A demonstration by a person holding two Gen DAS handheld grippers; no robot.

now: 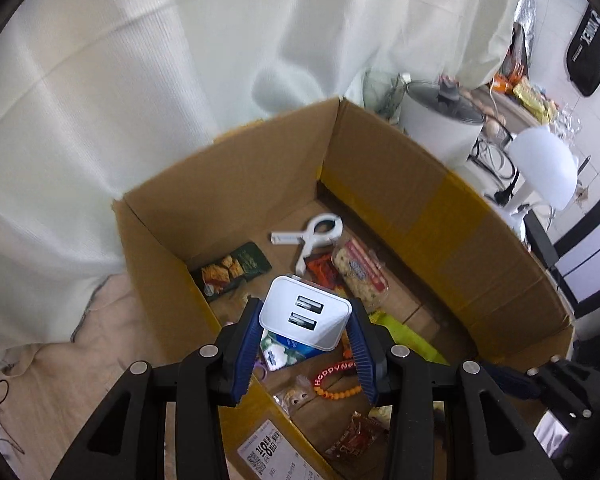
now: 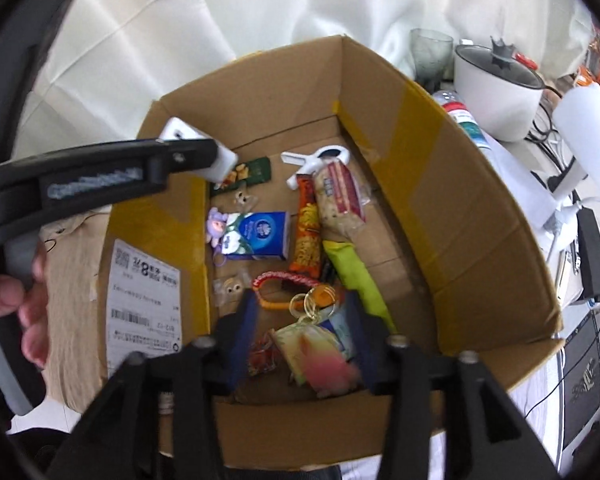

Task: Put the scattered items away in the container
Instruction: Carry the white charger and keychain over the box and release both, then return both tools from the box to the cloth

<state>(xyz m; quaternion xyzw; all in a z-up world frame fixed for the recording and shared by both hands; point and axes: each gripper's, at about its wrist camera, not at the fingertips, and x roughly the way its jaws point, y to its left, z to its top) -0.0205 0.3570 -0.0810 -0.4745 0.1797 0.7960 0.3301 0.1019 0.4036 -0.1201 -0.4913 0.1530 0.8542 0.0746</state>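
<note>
In the box [image 2: 460, 208]: clip [image 2: 312, 160] at the back, snack bars [image 2: 340, 196] just before it, tissue pack [image 2: 260, 236] to their left. Charger [image 1: 306, 312] above, between left gripper [image 1: 305, 344] fingers. Pot [image 2: 496, 92] behind, right of box.

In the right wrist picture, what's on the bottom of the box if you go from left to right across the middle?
Purple doll charm → blue tissue pack → orange snack bar → rice cracker packet, all inside the cardboard box.

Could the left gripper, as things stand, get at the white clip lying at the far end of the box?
Probably not yet: the left gripper is shut on the white USB charger. The white clip lies uncovered.
</note>
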